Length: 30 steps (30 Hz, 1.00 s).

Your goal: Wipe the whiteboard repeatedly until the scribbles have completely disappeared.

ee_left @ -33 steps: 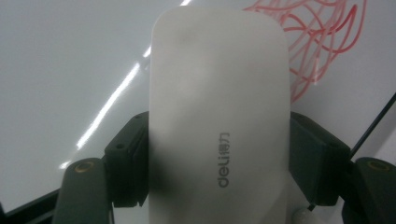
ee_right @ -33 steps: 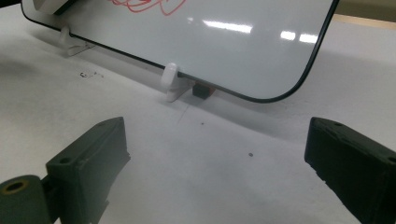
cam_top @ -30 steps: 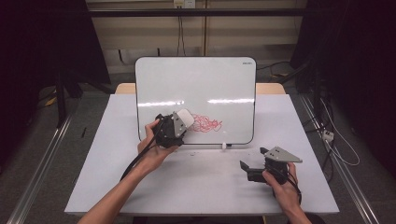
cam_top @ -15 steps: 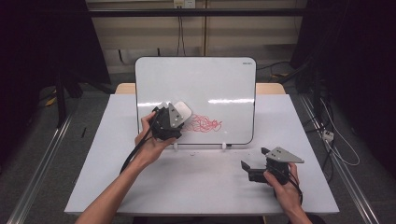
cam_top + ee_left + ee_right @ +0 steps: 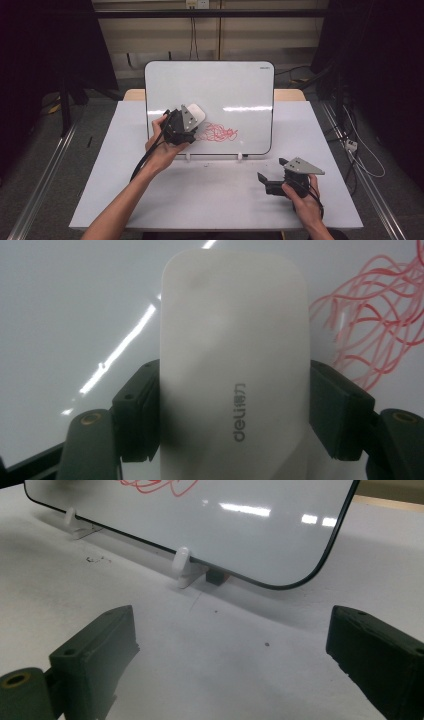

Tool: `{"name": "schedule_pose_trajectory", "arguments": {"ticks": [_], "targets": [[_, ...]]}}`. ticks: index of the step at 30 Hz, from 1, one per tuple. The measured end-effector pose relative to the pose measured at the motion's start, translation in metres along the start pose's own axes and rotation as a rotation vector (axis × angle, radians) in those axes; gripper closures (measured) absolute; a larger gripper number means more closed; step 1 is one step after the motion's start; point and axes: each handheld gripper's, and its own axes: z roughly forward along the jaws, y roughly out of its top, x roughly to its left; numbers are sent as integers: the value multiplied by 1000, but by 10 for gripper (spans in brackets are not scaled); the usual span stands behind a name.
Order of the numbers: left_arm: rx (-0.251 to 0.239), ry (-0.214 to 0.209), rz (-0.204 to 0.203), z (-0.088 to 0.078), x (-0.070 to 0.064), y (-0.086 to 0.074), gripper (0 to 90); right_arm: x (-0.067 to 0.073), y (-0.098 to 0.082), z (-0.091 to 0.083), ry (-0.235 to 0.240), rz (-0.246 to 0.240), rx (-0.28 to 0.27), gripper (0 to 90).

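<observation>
- The left gripper (image 5: 187,122) is raised against the face of the whiteboard (image 5: 225,90), near the board's left edge and at the left end of the red scribble (image 5: 217,132).
- Its two black jaws pinch a white eraser (image 5: 232,375) by its long sides; in the left gripper view the pads (image 5: 137,410) press on both flanks of the eraser, which bears a grey "deli" mark.
- In that same view the eraser's far end lies on or just off the whiteboard surface, with the loops of the red scribble just beside its right flank; whether it actually touches the board I cannot tell.
- In the high view the eraser (image 5: 195,116) shows as a pale rounded block at the gripper's tip, over the board's lower left part.
- The right gripper (image 5: 270,181) rests low on the white table (image 5: 210,200), in front of the whiteboard's lower right corner and well apart from it.
- Its jaws stand spread wide with nothing between them; in the right gripper view only bare table lies between the two pads (image 5: 97,645).
- The whiteboard stands tilted back on small white clip feet (image 5: 181,562) along its lower edge.
</observation>
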Motion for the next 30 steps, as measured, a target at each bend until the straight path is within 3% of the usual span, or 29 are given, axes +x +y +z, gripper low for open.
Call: {"name": "schedule_pose_trajectory", "arguments": {"ticks": [5, 9, 13, 17, 20, 21, 22, 23, 27, 30], "targets": [[3, -3, 45, 4, -16, 4, 305, 0, 0, -1, 1, -3, -2, 58], [12, -15, 45, 4, -19, 4, 305, -1, 0, -2, 2, 0, -4, 58], [3, -20, 59, 5, -31, 1, 304, 0, 0, -2, 4, -3, -3, 58], [4, -13, 45, 5, -37, -1, 304, 0, 0, -3, 2, -7, -7, 58], [10, -34, 44, 6, -43, -2, 304, 0, 0, -2, 2, -3, -4, 58], [16, -51, 55, 7, -47, -3, 303, 0, 0, -2, 3, -5, -3, 58], [13, -37, 84, 7, -52, -3, 302, 1, 0, -1, 4, -5, -5, 58], [12, -25, 84, 7, -54, -3, 303, 1, 0, -1, 5, -9, -4, 58], [12, -55, 66, 7, -48, -3, 303, 1, 0, -2, 8, -12, -5, 58], [16, -48, 61, 7, -48, -2, 304, -1, -1, -3, 3, -2, -7, 58]]}}
